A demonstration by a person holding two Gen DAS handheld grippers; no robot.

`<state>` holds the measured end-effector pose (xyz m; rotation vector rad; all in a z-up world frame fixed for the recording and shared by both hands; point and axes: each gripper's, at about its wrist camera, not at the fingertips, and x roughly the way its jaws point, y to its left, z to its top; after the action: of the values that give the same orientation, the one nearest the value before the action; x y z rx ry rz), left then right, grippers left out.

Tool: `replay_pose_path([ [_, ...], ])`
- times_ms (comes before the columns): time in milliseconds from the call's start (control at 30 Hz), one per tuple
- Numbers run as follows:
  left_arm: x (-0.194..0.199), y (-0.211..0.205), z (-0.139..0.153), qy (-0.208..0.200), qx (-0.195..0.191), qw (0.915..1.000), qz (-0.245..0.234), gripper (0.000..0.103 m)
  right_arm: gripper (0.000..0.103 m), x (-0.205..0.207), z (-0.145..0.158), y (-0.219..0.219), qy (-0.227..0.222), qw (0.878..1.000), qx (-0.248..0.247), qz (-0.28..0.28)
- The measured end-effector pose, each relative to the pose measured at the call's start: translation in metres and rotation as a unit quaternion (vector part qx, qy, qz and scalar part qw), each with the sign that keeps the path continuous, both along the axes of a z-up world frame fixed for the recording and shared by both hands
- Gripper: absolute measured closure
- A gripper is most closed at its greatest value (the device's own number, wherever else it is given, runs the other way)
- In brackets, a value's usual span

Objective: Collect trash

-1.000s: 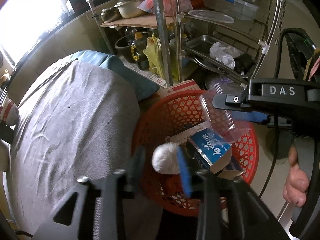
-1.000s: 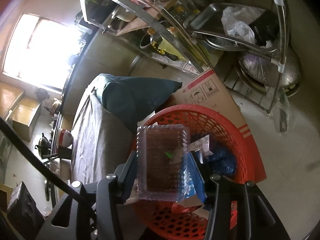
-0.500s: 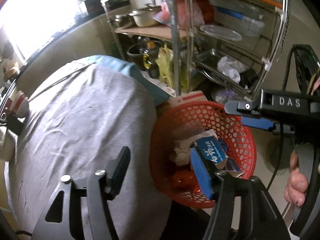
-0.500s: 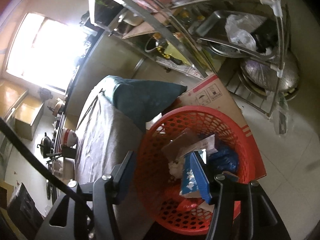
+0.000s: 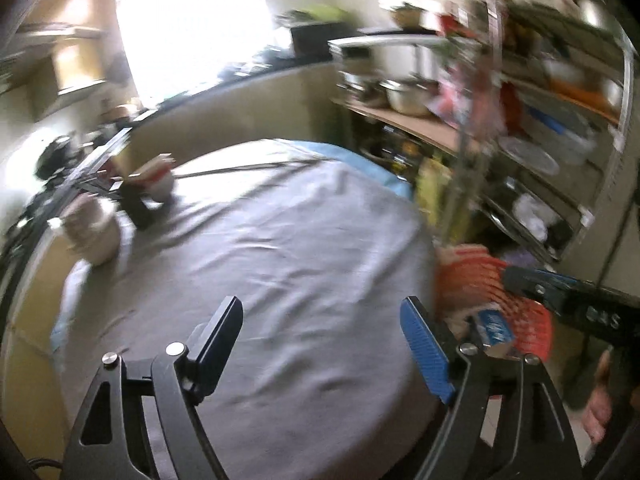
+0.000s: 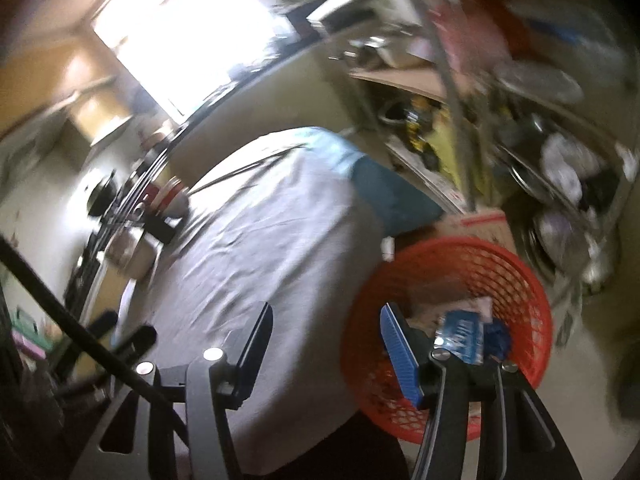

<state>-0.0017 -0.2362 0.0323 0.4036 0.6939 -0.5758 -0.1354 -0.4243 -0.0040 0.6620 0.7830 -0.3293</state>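
- The left gripper [image 5: 320,332] is seen with its jaws opening, wide apart and with nothing between them; only the grey wrinkled cloth [image 5: 280,248] that covers the table lies beyond them.
- The right gripper [image 6: 326,336] is held with its jaws parted and empty, one black pad over the grey cloth and the blue ribbed pad in front of the basket.
- The red plastic mesh basket [image 6: 516,280] is placed on the floor just beside the edge of the cloth-covered table, in front of a brown cardboard box [image 6: 480,224].
- Trash is seen inside the basket: a blue and white carton [image 6: 460,336] lies near the rim, with pale scraps around it; the rest is too blurred to be told.
- In the left wrist view the right gripper's black body [image 5: 580,300] is seen over the basket.
- A metal shelf rack [image 5: 520,140] loaded with pots and containers is seen behind the basket.
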Motion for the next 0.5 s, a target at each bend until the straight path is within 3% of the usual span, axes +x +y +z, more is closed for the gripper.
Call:
replay_pose_path([
  [233,0.02,0.077,0.022,-0.029,-0.009,0.995,0.095,0.021,0.04,0.027,0.031,0.062,-0.02,0.996,-0.042,0.07],
  [500,0.033,0.132,0.027,-0.048,-0.001,0.9839,0.172,0.021,0.038,0.051,0.054,0.127,-0.047,0.987,-0.06,0.141],
])
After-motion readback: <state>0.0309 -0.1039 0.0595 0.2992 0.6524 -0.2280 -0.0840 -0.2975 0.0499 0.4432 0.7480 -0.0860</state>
